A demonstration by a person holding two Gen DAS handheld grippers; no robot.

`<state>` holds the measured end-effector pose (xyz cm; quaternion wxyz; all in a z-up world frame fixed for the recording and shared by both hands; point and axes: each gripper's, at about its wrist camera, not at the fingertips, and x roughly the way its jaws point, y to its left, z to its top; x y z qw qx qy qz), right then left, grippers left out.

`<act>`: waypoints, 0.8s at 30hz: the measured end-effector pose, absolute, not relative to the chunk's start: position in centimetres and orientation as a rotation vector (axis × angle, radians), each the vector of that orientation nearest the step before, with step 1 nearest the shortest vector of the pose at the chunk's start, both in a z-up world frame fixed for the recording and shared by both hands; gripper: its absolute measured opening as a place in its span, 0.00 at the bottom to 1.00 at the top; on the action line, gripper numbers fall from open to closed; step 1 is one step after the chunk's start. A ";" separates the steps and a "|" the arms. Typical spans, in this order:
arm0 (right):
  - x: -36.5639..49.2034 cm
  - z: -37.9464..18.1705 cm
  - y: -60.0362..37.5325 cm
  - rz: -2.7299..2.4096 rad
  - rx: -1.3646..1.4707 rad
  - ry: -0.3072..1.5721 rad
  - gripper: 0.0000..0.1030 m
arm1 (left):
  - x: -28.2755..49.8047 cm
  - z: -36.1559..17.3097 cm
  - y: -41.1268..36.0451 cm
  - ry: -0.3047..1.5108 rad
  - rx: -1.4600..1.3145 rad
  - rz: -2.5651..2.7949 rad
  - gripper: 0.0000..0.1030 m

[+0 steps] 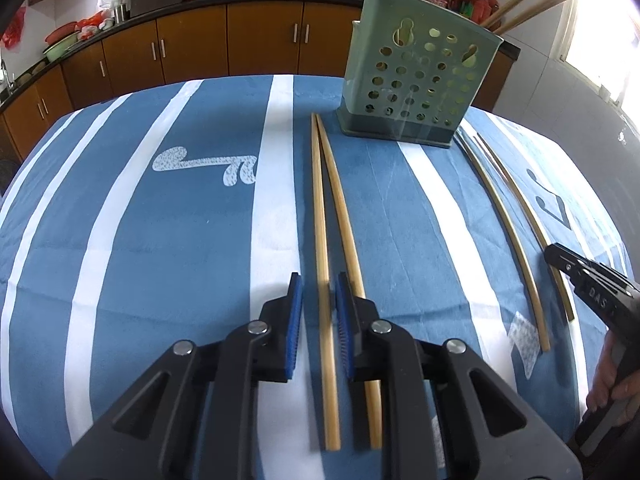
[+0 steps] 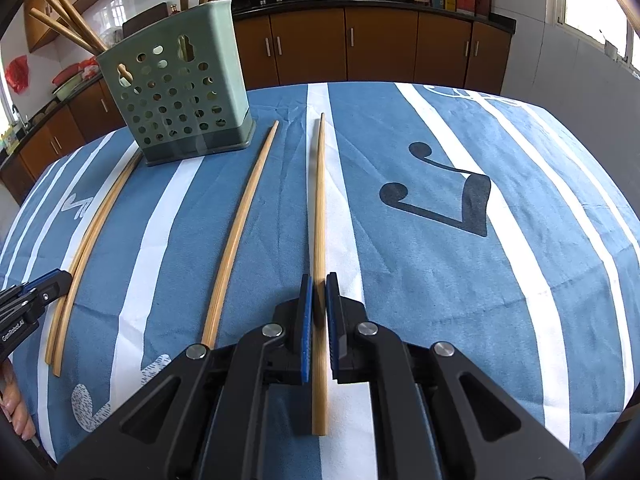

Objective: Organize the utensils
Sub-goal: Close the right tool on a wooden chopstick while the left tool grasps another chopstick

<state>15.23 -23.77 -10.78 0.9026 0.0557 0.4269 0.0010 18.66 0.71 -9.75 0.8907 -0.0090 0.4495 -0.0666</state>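
Two bamboo chopsticks lie side by side on the blue striped cloth (image 1: 160, 240). My left gripper (image 1: 319, 280) is open around the left chopstick (image 1: 319, 200), with a gap at its left pad. The other chopstick (image 1: 340, 208) runs beside and under the right finger. My right gripper (image 2: 319, 280) is shut on a single chopstick (image 2: 319, 200) that points away from me. A loose chopstick (image 2: 244, 220) lies to its left. A green perforated holder (image 1: 416, 80) (image 2: 180, 92) stands at the far side with several chopsticks (image 2: 64, 12) in it.
In the left wrist view the right gripper (image 1: 560, 258) shows at the right edge, a hand behind it, beside another chopstick pair (image 1: 512, 232). The left gripper (image 2: 60, 278) shows at the right wrist view's left edge. Brown kitchen cabinets (image 2: 380, 48) stand beyond the table.
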 end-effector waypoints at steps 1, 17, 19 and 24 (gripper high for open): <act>15.3 -10.8 -23.8 0.004 0.114 0.883 0.08 | 18.8 -9.7 0.6 0.931 -0.017 -0.133 0.17; 18.2 -10.9 -25.0 -0.022 0.094 0.872 0.07 | 21.4 -9.4 7.5 0.926 -0.118 -0.023 0.08; 18.5 -10.9 -25.4 -0.031 0.099 0.870 0.07 | 21.5 -9.5 7.9 0.915 -0.131 -0.027 0.09; 18.6 -10.9 -25.8 -0.029 0.117 0.870 0.08 | 21.3 -9.6 7.6 0.895 -0.107 -0.023 0.10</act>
